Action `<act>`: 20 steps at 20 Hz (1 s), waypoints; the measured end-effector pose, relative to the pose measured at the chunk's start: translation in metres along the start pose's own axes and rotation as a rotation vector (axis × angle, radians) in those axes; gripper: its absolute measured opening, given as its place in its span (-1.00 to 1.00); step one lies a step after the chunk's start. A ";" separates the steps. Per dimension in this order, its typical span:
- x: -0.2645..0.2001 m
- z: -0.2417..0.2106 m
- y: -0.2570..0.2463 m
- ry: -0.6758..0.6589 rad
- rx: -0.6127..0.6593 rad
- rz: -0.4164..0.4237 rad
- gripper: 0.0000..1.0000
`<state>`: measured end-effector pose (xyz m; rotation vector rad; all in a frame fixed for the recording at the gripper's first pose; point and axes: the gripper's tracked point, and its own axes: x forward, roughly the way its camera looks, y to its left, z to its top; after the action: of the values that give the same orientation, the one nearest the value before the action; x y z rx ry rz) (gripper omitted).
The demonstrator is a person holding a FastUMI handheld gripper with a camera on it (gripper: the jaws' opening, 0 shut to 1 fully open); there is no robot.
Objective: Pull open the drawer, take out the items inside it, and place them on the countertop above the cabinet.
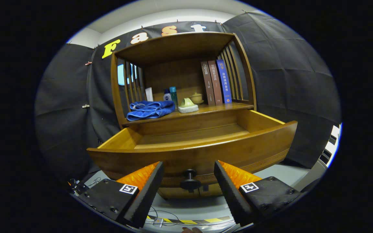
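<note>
The wooden drawer (206,152) stands pulled out of the cabinet, and the part of its floor that I can see is bare wood. Its dark round knob (190,182) sits on the drawer front, between my fingers and a little beyond their tips. My gripper (188,168) is open, with a wide gap and nothing held. On the countertop (206,110) above the drawer lie a folded blue towel (150,109), a pale green item on a white sponge (187,105), two small bottles (171,94) and a small lidded pot (196,97).
Three books (216,82) stand upright at the countertop's right end, under a wooden top shelf with slatted sides. Cables and yellow-black tape (186,221) lie on the floor below the fingers. A white unit (330,149) stands to the right.
</note>
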<state>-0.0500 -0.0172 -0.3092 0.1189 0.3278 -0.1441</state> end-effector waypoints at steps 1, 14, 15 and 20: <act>0.005 -0.003 -0.001 0.007 0.002 -0.001 0.99; 0.051 0.014 0.005 0.014 0.011 0.013 0.97; 0.060 0.017 0.005 0.016 0.012 0.012 0.97; 0.100 0.030 0.007 0.003 0.018 0.014 0.98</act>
<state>0.0547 -0.0264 -0.3131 0.1396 0.3283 -0.1335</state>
